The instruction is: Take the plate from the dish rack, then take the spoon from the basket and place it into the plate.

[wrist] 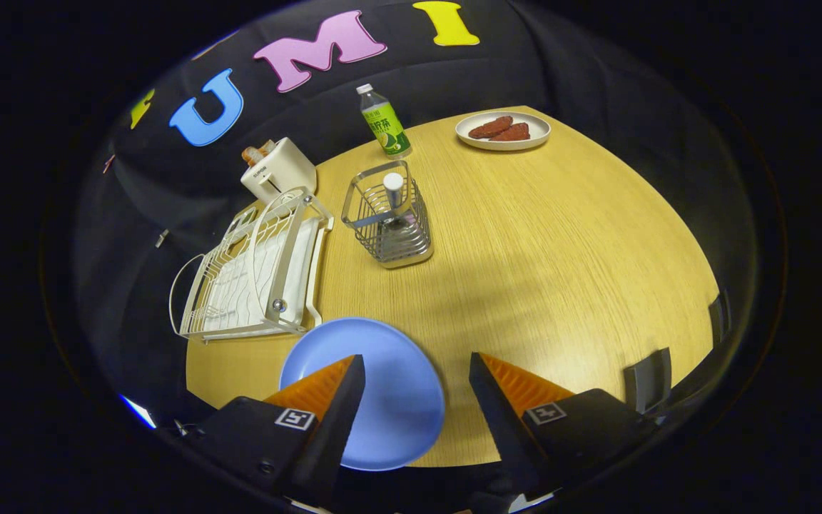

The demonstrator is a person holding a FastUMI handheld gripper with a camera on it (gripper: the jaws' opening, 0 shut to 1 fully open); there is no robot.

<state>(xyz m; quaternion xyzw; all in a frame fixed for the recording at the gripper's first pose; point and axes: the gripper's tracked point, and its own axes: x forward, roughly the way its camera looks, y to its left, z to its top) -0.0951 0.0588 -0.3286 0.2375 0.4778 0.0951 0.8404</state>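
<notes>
Gripper view: gripper (417, 371) jaws apart, empty, over blue plate (397, 400) lying just beside dish rack (254, 271). Spoon (394, 191) upright in basket (388, 218) beyond rack. Risk: fingers snagging basket wires, tipping it.

A small dark word is showing on the front of the toaster (279, 173), upper left of centre, too small to read. The bottle (383, 123) label is carrying unreadable characters.
</notes>
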